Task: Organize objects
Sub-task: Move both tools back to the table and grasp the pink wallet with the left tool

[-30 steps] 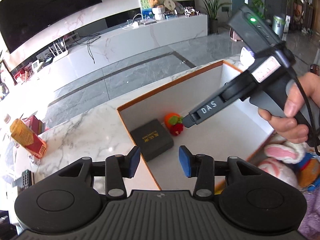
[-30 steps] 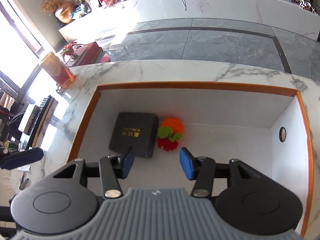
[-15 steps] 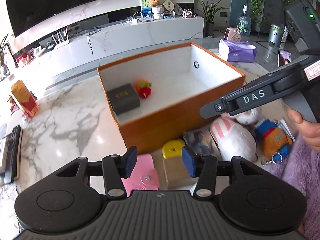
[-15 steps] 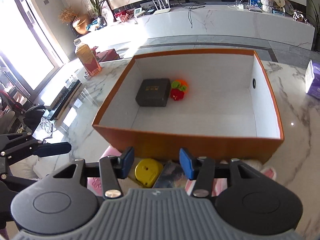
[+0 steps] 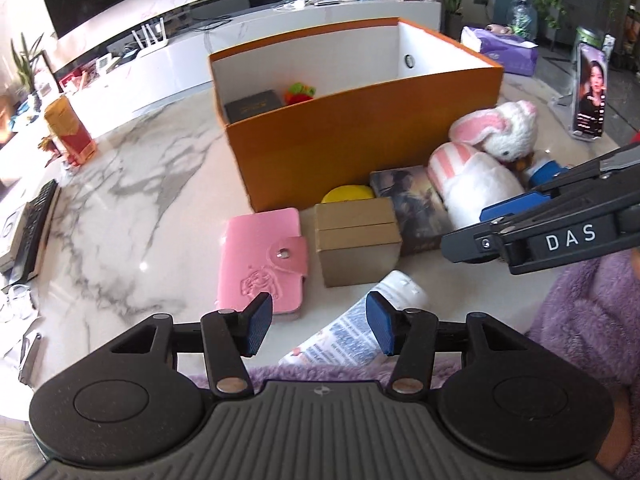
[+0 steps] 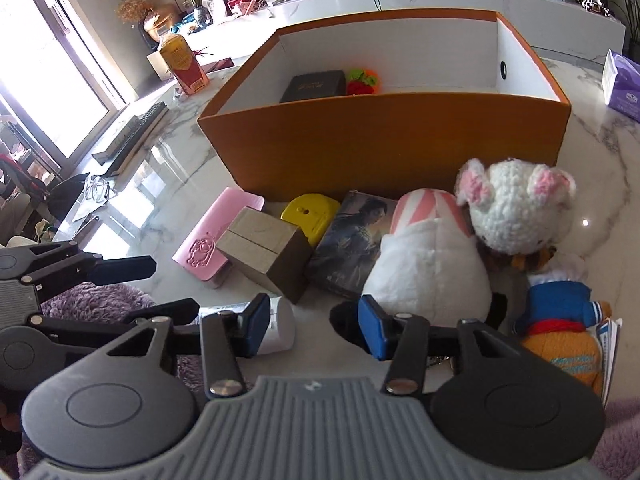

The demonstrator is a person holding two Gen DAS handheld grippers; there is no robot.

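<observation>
The left claw (image 5: 318, 330), jaws apart and empty, hovers just short of the white tube (image 5: 360, 320), which lies slantwise between it and the orange box (image 5: 360, 136), nearer than the empty, parted right claw (image 6: 314, 326).

You see a glossy marble table (image 5: 120, 200), a matt orange cardboard box (image 5: 360, 140), an embossed pink leatherette wallet (image 5: 256, 256), and fuzzy plush toys (image 6: 432, 264).
</observation>
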